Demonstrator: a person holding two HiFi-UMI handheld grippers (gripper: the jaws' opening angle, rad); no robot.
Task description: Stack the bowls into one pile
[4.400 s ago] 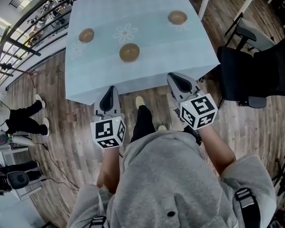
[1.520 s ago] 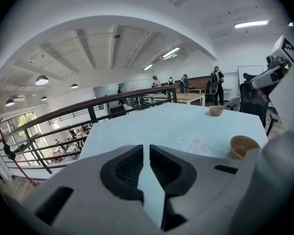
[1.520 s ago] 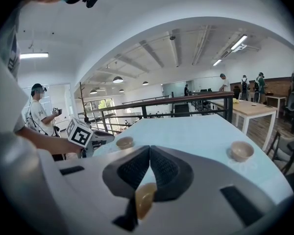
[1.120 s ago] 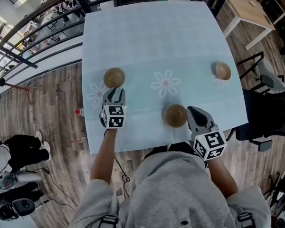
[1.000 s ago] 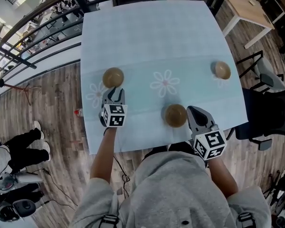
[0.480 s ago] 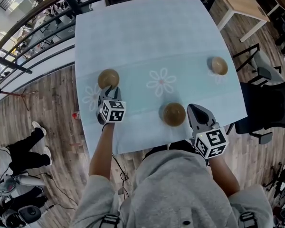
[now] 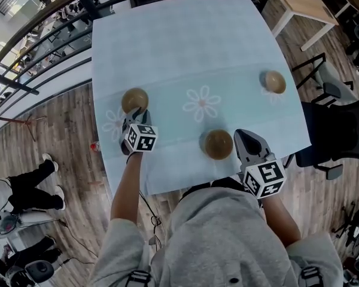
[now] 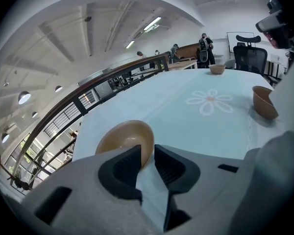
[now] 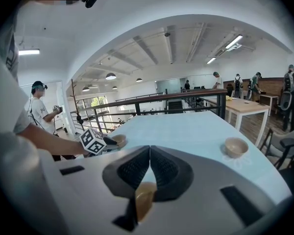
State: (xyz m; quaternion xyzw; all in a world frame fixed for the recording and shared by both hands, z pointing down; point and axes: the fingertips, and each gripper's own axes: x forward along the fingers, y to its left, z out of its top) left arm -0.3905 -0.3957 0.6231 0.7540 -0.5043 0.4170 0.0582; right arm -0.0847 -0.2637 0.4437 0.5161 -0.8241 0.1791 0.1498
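Three brown bowls stand apart on the light blue tablecloth point(image 7: 185, 52): a left bowl point(image 7: 134, 99), a middle bowl point(image 7: 218, 143) and a right bowl point(image 7: 274, 82). My left gripper point(image 7: 137, 115) is at the left bowl's near rim. In the left gripper view that bowl point(image 8: 125, 138) has its rim in the gap of my left gripper point(image 8: 146, 153). The jaws have just been closing, with tablecloth still showing between them. My right gripper point(image 7: 240, 137) rests just right of the middle bowl. Its tips point(image 9: 150, 151) touch, and a sliver of that bowl point(image 9: 144, 199) shows beneath them.
Black office chairs point(image 7: 341, 130) stand close to the table's right side, with a wooden table point(image 7: 305, 5) beyond. A dark railing point(image 7: 42, 46) runs along the left, and a person point(image 7: 24, 190) is on the floor at lower left. The table's near edge point(image 7: 167, 187) is below the grippers.
The person has stepped up to the table since the oldest frame. Over the last second my left gripper has sunk and edged forward onto the left bowl's rim. The right gripper has not moved.
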